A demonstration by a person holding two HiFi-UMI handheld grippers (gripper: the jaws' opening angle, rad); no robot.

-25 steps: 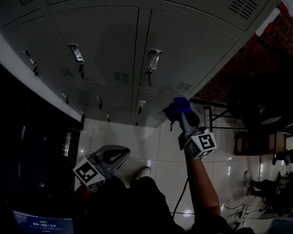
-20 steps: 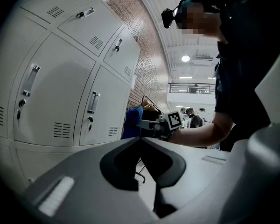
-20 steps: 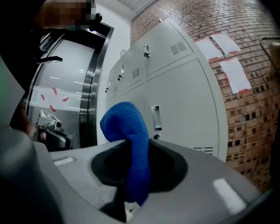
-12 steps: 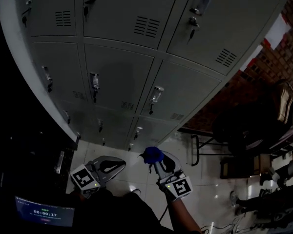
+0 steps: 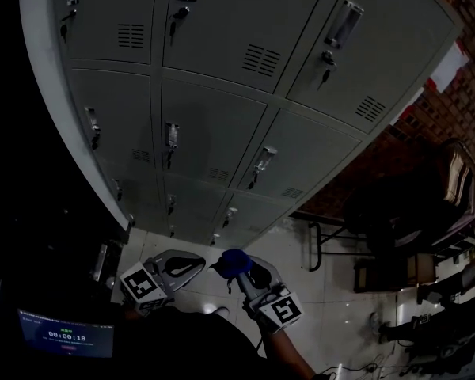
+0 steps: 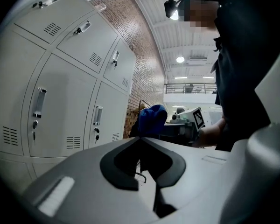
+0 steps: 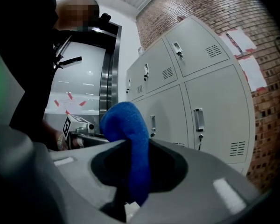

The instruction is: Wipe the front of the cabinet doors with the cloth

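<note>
Cabinet doors: grey metal, set in rows and columns, each with a handle, a keyhole and a small vent. Fill the upper left of the head view, none touched by either gripper. Brick wall right beside them at the far end. Pale glossy tiled floor below, with dark furniture off to the right. Small lit screen low at the left edge.

Left gripper: held low before the body, jaws closed tip to tip, nothing between them. Right gripper: just beside the left one, at about the same height, jaws clamped together on the cloth.

Blue cloth: pinched by its lower part, upper end standing out past the jaw tips and folded over in a rounded lump. Well apart from the doors, down over the floor below the lowest row.
</note>
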